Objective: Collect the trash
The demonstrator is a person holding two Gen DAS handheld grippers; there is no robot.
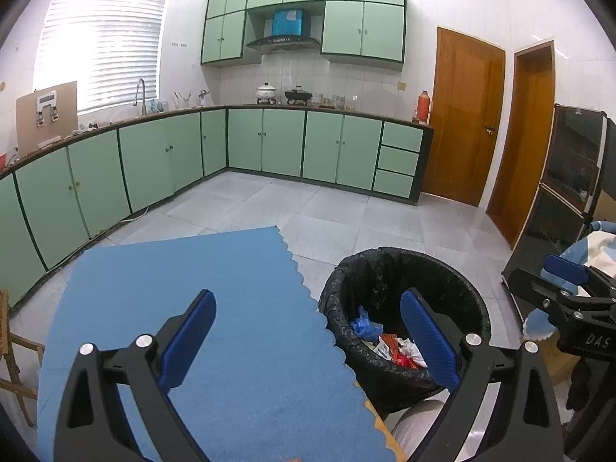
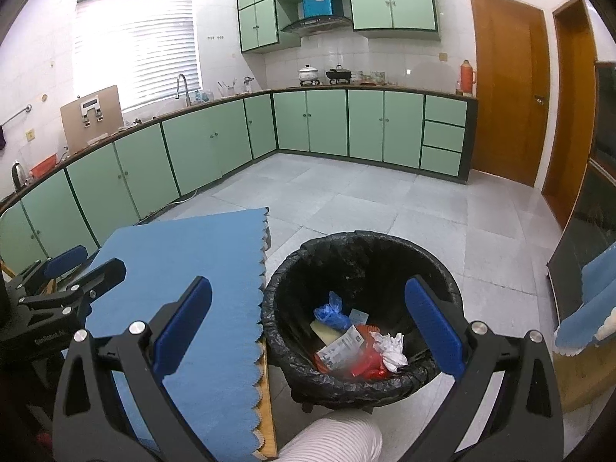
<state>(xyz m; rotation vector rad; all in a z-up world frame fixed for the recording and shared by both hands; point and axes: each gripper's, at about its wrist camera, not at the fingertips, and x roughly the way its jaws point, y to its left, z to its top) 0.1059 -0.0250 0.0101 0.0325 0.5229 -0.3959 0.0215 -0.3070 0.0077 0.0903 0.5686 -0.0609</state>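
A kitchen with green cabinets point(image 2: 215, 146) and a grey tiled floor point(image 2: 385, 200) lies ahead. The trash point(image 2: 358, 342), crumpled paper, wrappers and a blue bag, sits at the bottom of a black-lined bin point(image 2: 362, 246) on the floor, just beside a table under a blue cloth point(image 2: 184, 261). The right gripper point(image 2: 308, 331) hangs above the bin, fingers spread and empty; the left gripper point(image 1: 308, 338) hangs over the cloth's edge, fingers likewise apart.

Bright, daylit kitchen, heavy fisheye bending.
Glare blows out the window blinds point(image 1: 102, 42); cabinets beneath them curve, corners vignette black.
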